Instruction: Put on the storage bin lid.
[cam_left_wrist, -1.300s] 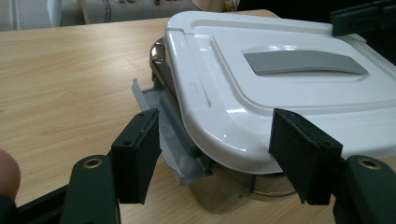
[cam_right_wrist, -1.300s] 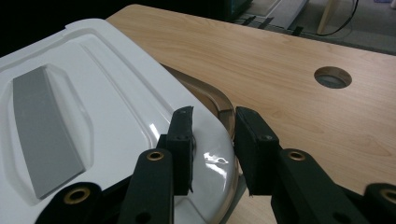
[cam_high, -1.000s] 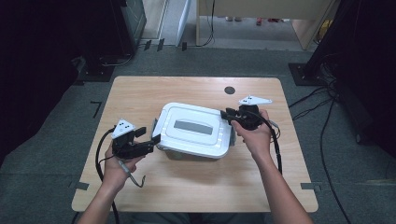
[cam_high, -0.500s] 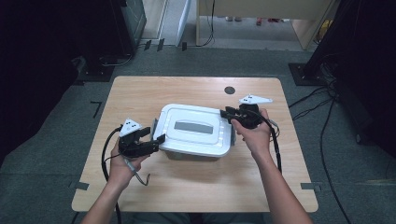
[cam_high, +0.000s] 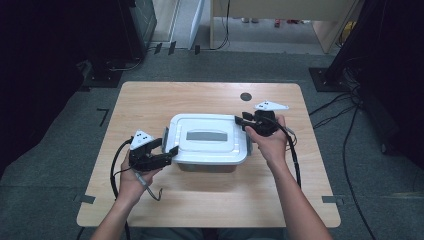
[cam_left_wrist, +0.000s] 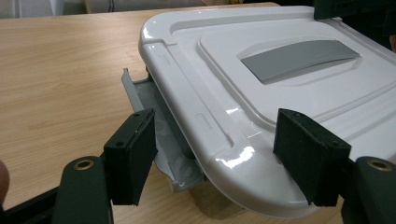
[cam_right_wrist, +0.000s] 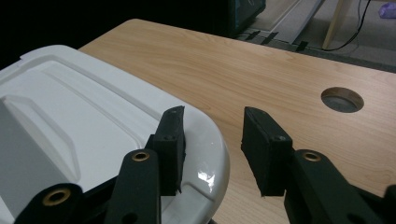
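Left gripper (cam_high: 172, 150) has crept in on the lidded white bin (cam_high: 209, 137) mid-tabletop (cam_high: 150, 102), jaws gaping astride its corner; right gripper (cam_high: 241, 120) jaws just opened, unclenched over the far corner; next: unlatch lid.

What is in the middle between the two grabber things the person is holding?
The white lidded box sits between the left gripper and right gripper, seen in the high view. Its grey lid handle lies midway.

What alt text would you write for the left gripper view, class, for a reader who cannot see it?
The left gripper has its two black jaws open around the near corner of a white lid on a storage box, not pressing it. A grey latch hangs unfastened below the lid edge, over the wooden table.
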